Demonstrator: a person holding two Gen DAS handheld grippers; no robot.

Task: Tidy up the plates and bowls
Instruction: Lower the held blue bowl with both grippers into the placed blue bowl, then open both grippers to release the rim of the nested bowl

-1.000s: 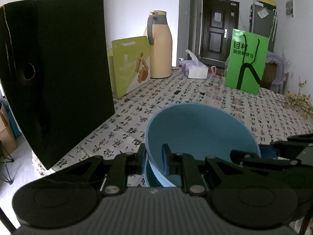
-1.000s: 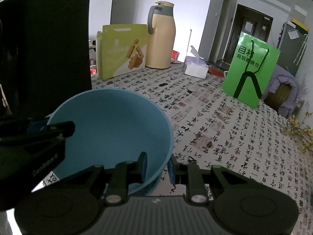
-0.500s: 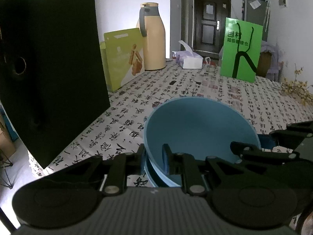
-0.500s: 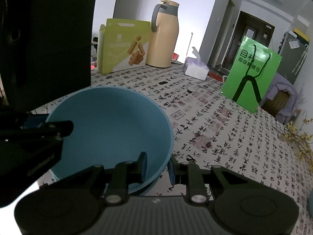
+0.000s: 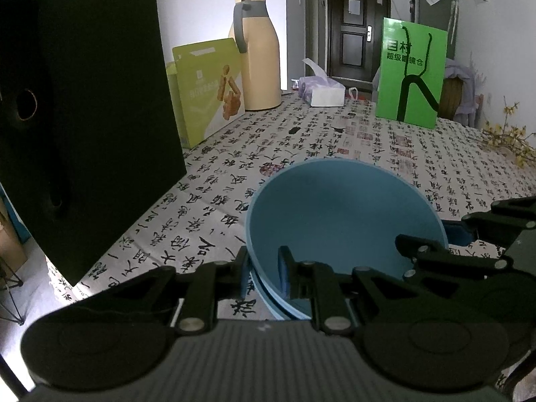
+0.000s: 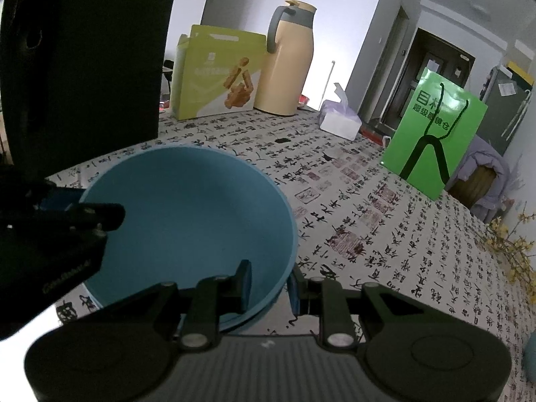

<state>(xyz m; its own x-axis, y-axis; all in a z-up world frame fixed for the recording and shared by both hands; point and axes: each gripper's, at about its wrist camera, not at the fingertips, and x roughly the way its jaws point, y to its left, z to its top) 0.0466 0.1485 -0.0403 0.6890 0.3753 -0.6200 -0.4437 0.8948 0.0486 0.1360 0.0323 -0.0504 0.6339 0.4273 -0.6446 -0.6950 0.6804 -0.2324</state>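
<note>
A: Bowl (image 5: 345, 221) first: it is blue and sits low in the middle of both wrist views, over the tablecloth (image 5: 301, 140) printed with black calligraphy. Whether it rests on the cloth or is lifted clear, I cannot tell

B: And the left gripper (image 5: 263, 273)?

A: Clenched on the bowl's rim at its left side, one blue pad inside the wall and one outside. A second blue edge shows just under the rim there, so it may be more than one bowl nested

B: Right gripper (image 6: 269, 286)?

A: Likewise clamped on the rim, at the bowl's right side, one finger inside and one outside. Each gripper shows as a dark shape at the edge of the other's view

B: What stands around it?

A: Black paper bag (image 5: 83, 107) close on the left, upright. Farther back, a yellow-green box (image 5: 207, 87) just beside a tan thermos jug (image 5: 258, 53), then a tissue pack (image 5: 323, 90) and a bright green bag (image 5: 412, 73) standing on the right. Yellow flower sprigs (image 6: 509, 244) lie at the table's far right edge
</note>
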